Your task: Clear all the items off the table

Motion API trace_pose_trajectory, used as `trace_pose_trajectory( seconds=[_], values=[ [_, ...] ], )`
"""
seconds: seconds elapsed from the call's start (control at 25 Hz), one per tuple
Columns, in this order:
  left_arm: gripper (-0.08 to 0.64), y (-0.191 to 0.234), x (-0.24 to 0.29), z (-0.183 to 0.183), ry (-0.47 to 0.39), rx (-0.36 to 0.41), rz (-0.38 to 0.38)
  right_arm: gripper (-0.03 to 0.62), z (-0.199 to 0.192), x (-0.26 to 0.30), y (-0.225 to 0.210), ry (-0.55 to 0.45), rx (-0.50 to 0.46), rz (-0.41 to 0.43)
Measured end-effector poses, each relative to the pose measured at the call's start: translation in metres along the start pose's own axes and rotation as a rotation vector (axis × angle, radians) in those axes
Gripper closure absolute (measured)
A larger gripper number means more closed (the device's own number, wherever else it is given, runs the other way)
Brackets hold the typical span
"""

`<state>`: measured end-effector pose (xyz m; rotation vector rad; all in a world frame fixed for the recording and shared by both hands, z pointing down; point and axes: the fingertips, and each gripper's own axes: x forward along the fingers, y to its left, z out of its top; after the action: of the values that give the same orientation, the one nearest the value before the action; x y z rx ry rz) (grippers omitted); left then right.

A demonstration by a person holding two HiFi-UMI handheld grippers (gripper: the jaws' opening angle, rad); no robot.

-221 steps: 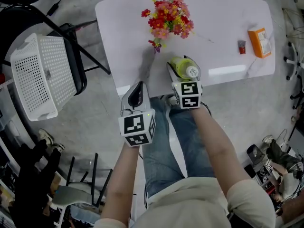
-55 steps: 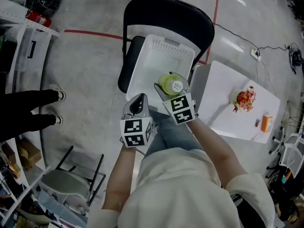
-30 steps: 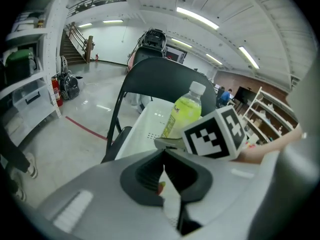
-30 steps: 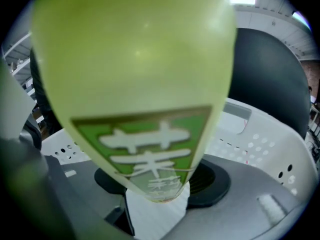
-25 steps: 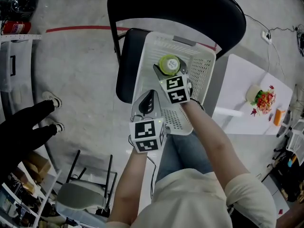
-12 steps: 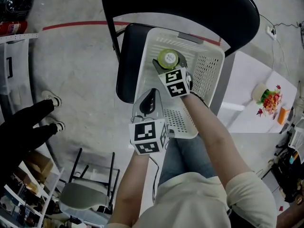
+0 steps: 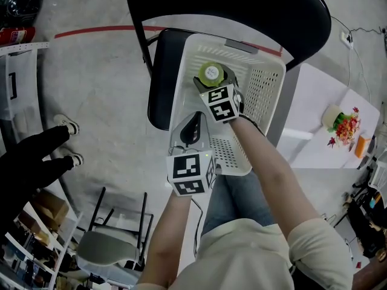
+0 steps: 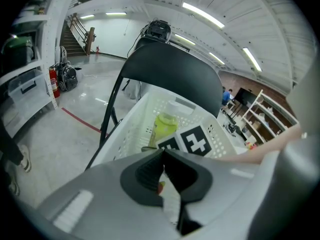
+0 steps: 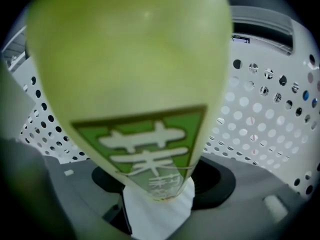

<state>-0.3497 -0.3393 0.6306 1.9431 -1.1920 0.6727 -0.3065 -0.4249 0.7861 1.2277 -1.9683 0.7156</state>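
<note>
Right gripper (image 7: 214, 81) is down inside the white basket (image 7: 266, 92) on the black chair (image 7: 160, 83), jaws round the green bottle (image 7: 211, 72). The jaws have just been easing apart, yet the bottle stands between them, cap up, with the pads against its sides. Left gripper (image 7: 192, 124) hangs over the basket's near end, jaws pressed together on nothing; the table (image 7: 311, 153) lies off to the right, well apart, with flowers (image 7: 342, 129) on it.

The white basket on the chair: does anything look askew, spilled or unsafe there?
The white basket hangs well past the front edge of the black chair seat, so it may tip. The green bottle inside it looks intact, and nothing is spilled.
</note>
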Motion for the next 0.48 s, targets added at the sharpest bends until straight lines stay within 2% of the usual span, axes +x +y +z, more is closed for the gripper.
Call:
trace_pose_trajectory(
  seconds=[0.08,0.48],
  values=[
    [0.551,0.000,-0.002,0.001,-0.004,0.001,0.003,0.196,-0.001,-0.001,0.001,0.006,0.008,0.011],
    [0.551,-0.007,-0.020,0.007,-0.039,0.014,0.018,0.188,0.002,-0.025,0.003,-0.015,0.033,-0.005]
  ],
)
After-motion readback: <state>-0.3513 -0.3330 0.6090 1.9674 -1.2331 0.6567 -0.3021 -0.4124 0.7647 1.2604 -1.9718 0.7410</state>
